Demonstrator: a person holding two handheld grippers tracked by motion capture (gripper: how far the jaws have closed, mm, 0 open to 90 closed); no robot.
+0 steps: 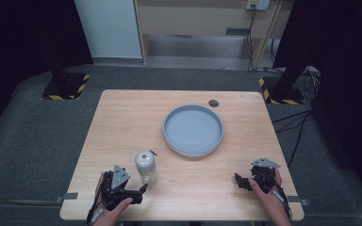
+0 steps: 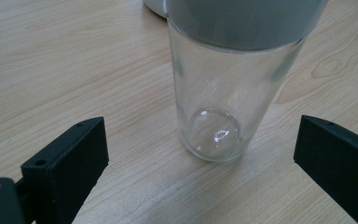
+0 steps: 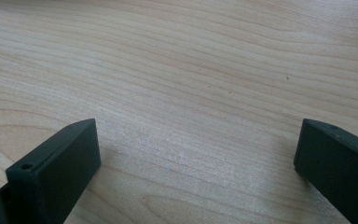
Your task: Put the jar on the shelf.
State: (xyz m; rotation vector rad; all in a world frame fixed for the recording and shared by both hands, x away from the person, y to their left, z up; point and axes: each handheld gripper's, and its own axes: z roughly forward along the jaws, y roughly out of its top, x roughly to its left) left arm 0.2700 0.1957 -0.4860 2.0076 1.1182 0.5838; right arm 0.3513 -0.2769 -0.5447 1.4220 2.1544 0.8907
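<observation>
Both grippers [image 1: 143, 188] [image 1: 237, 179] black w/ flat blocky jaws, grey triangular top plates, trailing cables.

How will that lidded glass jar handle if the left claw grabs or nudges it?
The glass jar looks smooth, so probably slippery. It stands tall on a narrow base with a grey lid, so a high push may tip it. It looks empty, likely light.

A light wooden table [image 1: 122, 122] filled the middle of the high view, standing on grey carpeted floor [image 1: 33, 136]. A round grey tray [image 1: 170, 139] lay on it right of centre, toward the upper part of the tabletop. Just above the tray's upper right rim sat a small dark disc [image 1: 213, 103]. Lower left of the tray stood an upright clear glass bottle [image 1: 145, 167] with a grey cap, well apart from the tray. Its glass base rested flat on the wood in the left gripper view.
</observation>
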